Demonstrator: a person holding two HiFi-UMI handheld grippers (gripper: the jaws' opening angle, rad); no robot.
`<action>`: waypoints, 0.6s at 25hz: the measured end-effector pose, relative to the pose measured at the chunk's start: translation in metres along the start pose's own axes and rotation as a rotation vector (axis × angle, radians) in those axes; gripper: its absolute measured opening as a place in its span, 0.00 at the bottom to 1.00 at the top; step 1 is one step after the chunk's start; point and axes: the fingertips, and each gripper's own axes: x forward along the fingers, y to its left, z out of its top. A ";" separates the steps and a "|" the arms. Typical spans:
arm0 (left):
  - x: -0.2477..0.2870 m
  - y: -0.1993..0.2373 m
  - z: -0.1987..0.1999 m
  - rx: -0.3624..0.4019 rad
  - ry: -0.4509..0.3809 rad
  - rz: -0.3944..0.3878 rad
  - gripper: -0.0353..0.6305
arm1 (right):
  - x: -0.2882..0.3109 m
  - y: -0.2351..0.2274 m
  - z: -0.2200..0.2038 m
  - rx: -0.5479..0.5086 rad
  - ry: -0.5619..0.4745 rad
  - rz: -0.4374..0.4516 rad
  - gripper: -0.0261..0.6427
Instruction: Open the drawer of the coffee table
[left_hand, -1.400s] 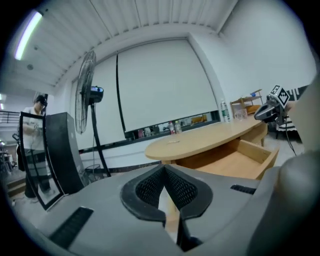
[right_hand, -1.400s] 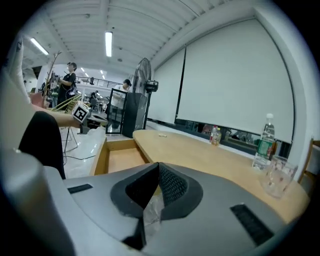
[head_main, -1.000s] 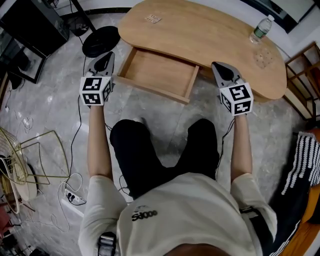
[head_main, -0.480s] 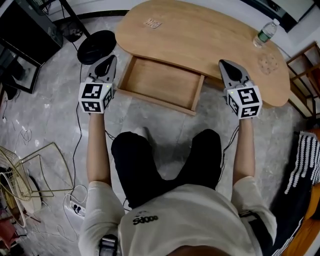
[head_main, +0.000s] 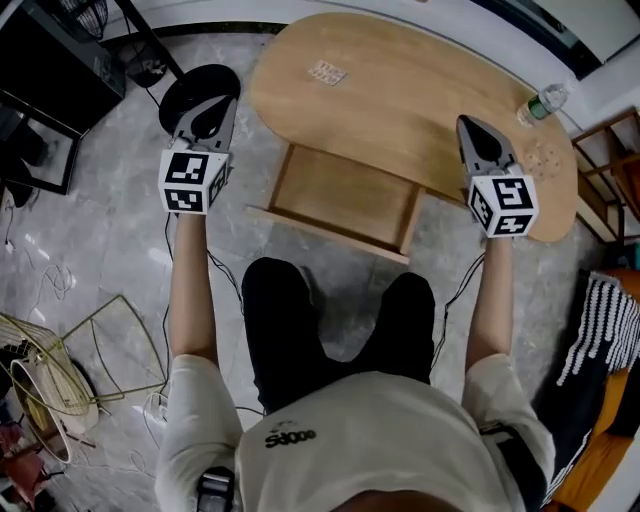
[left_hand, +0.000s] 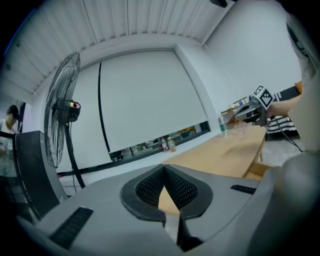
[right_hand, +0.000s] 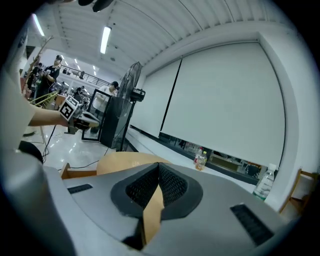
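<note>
The light wooden coffee table (head_main: 400, 80) stands ahead of me, and its drawer (head_main: 345, 198) is pulled out toward my knees, showing an empty wooden bottom. My left gripper (head_main: 212, 108) is held off the table's left end, above the floor, shut with nothing in it. My right gripper (head_main: 478, 132) hovers over the table's near right edge, also shut and empty. In the left gripper view the closed jaws (left_hand: 164, 169) point along the table top (left_hand: 225, 155). Beyond the closed jaws (right_hand: 159, 167) in the right gripper view lie the table top (right_hand: 125, 160) and the drawer's side (right_hand: 75, 172).
A plastic water bottle (head_main: 543, 100) stands at the table's far right. The black round base of a standing fan (head_main: 198, 85) lies by the left gripper. A wooden chair (head_main: 605, 140) is at the right, a gold wire frame (head_main: 70, 350) and cables at the left.
Both grippers have lifted and moved away from me, from beside the drawer's front corners to the level of the table top. The drawer stays pulled out.
</note>
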 end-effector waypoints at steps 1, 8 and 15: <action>0.000 0.009 0.013 -0.001 0.003 0.002 0.08 | 0.001 -0.004 0.013 -0.002 0.006 0.005 0.05; -0.008 0.052 0.111 -0.008 0.047 -0.022 0.08 | -0.014 -0.053 0.122 0.021 0.037 -0.008 0.05; -0.041 0.095 0.228 -0.024 0.058 0.000 0.08 | -0.045 -0.097 0.241 0.019 0.063 -0.004 0.05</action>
